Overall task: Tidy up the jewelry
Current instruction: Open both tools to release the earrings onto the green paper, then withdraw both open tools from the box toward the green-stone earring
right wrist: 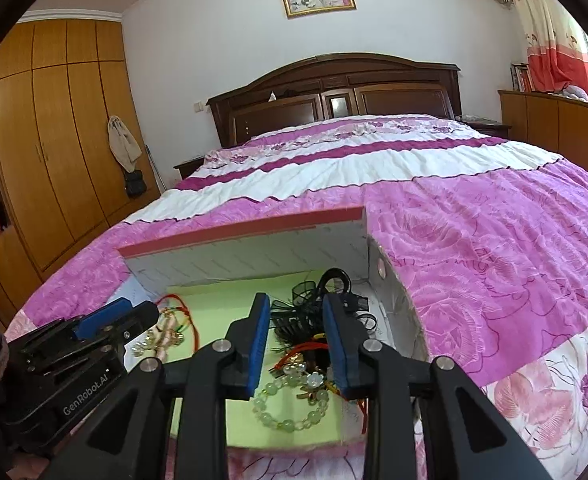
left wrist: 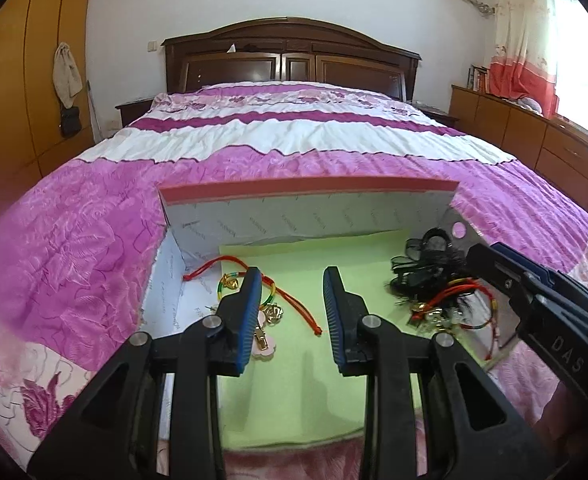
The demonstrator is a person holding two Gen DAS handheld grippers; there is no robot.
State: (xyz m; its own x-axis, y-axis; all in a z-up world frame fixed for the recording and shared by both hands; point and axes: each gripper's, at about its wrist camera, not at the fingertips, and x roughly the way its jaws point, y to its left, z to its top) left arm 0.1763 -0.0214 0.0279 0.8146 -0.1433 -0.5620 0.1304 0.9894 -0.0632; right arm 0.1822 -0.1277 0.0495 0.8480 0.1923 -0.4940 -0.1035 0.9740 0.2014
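A shallow white box (left wrist: 302, 216) with a red rim and a green liner (left wrist: 294, 360) lies on the bed. At its left lie a red cord bracelet with gold charms (left wrist: 294, 308) and a pink flower clip (left wrist: 264, 346). My left gripper (left wrist: 292, 316) is open and empty, just above them. At the box's right is a tangle of black hair ties and red cords (left wrist: 430, 276). My right gripper (right wrist: 296, 344) is open over that tangle (right wrist: 306, 320), with a pale green bead bracelet (right wrist: 290, 404) between its fingers, below them.
The box (right wrist: 254, 256) rests on a pink and white floral bedspread (left wrist: 294, 140). A dark wooden headboard (left wrist: 290, 56) stands behind. Wooden wardrobes (right wrist: 54, 140) stand at the left and low cabinets (left wrist: 534, 132) at the right.
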